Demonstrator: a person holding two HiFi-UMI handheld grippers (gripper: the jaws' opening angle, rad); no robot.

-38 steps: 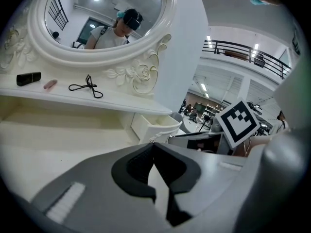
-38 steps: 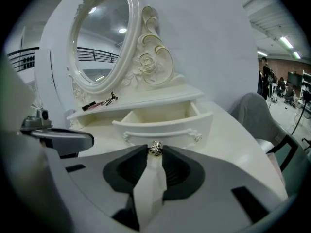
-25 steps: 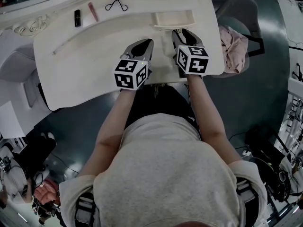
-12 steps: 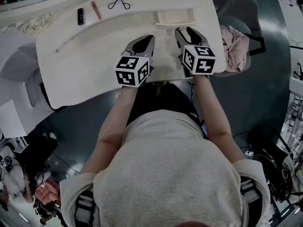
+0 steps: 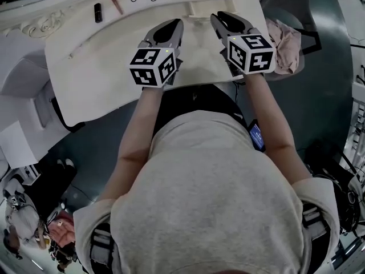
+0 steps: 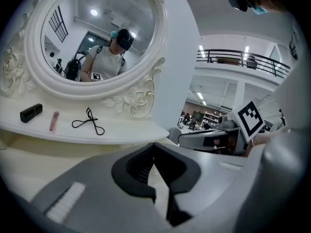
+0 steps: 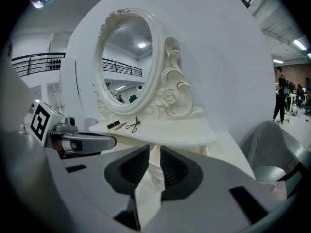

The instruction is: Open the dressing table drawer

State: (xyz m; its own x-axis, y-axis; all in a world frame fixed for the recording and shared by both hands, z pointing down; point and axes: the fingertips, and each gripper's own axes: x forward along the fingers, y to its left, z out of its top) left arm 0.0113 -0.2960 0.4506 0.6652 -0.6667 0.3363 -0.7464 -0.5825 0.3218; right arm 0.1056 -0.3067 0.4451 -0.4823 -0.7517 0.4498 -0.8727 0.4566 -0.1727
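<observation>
Over the cream dressing table [image 5: 102, 61], upper centre, the left gripper [image 5: 175, 24] had its jaws pressed together, empty; the right gripper [image 5: 219, 17], jaws narrowly apart, was closing on nothing.

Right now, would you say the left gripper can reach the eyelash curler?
Probably yes: the eyelash curler lies in the open on the shelf ahead of the left gripper, with nothing between them, though its jaws look shut.

Dark glossy floor [image 5: 319, 96] — railed balcony [image 6: 243, 62]
</observation>
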